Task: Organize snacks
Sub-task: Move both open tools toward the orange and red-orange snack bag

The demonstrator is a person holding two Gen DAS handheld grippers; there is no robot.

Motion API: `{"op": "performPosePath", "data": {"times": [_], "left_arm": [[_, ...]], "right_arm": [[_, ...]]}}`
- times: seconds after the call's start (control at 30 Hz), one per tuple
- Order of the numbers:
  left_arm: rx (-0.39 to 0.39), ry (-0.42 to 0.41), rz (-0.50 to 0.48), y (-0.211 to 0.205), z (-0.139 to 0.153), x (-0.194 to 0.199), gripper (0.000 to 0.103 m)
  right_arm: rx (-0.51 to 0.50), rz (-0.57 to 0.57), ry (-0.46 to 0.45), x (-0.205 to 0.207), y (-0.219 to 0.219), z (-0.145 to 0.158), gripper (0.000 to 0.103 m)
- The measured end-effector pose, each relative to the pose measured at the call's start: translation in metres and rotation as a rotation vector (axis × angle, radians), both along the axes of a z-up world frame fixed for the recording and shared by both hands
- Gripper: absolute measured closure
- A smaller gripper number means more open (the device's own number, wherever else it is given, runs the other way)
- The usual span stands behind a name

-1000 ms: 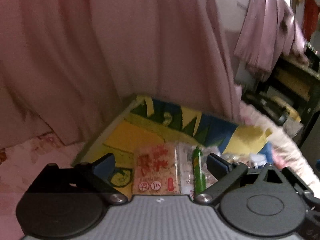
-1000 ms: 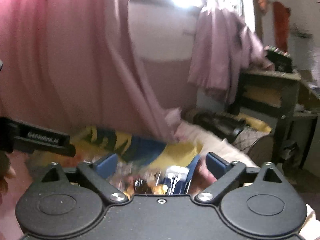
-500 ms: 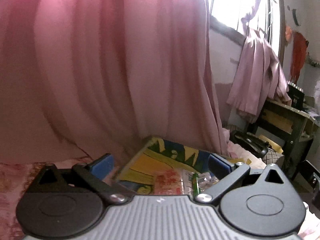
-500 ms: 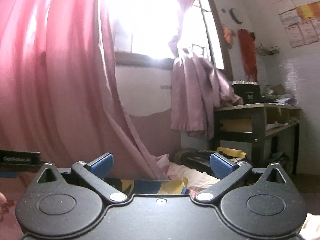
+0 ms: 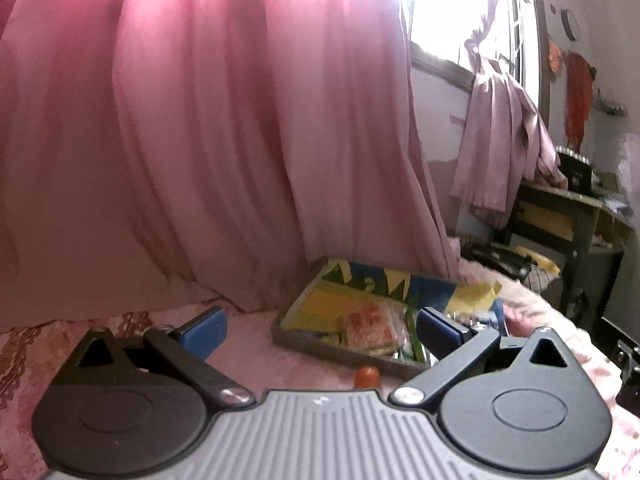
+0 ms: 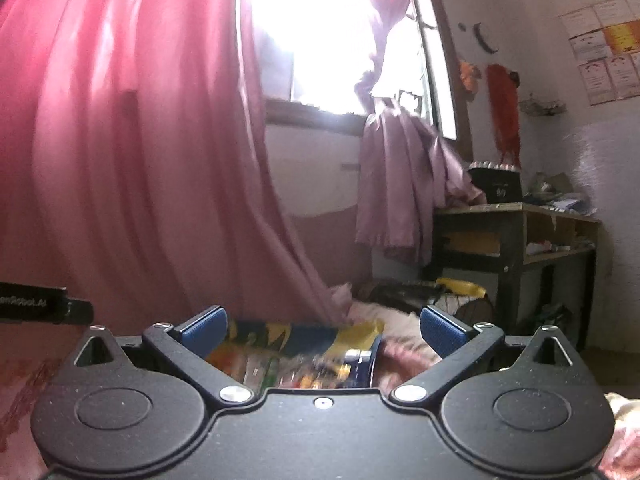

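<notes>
While both tongs stand wide and hold nothing, the snacks sit in a shallow box on the pink bed.

Seen from the left wrist, the left tongs (image 5: 322, 326) gape above the pink bedcover (image 5: 256, 344), and the box (image 5: 320, 338) lies ahead and slightly right, at the foot of the pink curtain (image 5: 208, 140); inside it a red-printed snack packet (image 5: 370, 326) lies flat with a green packet (image 5: 412, 340) just beside its right edge, and a small orange thing (image 5: 367, 377) rests outside the box's near wall. Seen from the right wrist, the right tongs (image 6: 323, 326) spread over that box (image 6: 280, 332), its snacks (image 6: 296, 368) blurred, with a dark desk (image 6: 516, 216) well to the box's right.
</notes>
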State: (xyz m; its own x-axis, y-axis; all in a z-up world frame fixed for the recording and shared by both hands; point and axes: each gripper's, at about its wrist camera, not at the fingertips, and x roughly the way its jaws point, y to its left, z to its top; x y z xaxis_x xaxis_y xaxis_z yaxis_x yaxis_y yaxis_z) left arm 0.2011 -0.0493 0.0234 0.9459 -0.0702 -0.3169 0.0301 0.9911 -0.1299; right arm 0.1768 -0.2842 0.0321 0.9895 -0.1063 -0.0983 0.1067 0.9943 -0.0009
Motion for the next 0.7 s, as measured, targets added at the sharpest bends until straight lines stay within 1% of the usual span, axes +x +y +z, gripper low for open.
{"op": "performPosePath", "data": {"times": [0.2, 0.27, 0.4, 0.53, 0.7], "left_arm": [[0.035, 0.034, -0.026, 0.006, -0.011, -0.020, 0.000], [0.034, 0.048, -0.029, 0.009, -0.014, -0.025, 0.000], [0.052, 0.087, -0.031, 0.013, -0.021, -0.032, 0.000], [0.098, 0.164, -0.026, 0.015, -0.034, -0.033, 0.000], [0.088, 0.226, -0.005, 0.024, -0.049, -0.034, 0.000]], "right_arm": [[0.029, 0.026, 0.093, -0.015, 0.008, -0.007, 0.001], [0.041, 0.036, 0.126, -0.019, 0.010, -0.010, 0.001], [0.095, 0.039, 0.208, -0.022, 0.010, -0.017, 0.001], [0.076, 0.030, 0.279, -0.024, 0.015, -0.026, 0.001], [0.045, 0.041, 0.341, -0.020, 0.021, -0.034, 0.001]]}}
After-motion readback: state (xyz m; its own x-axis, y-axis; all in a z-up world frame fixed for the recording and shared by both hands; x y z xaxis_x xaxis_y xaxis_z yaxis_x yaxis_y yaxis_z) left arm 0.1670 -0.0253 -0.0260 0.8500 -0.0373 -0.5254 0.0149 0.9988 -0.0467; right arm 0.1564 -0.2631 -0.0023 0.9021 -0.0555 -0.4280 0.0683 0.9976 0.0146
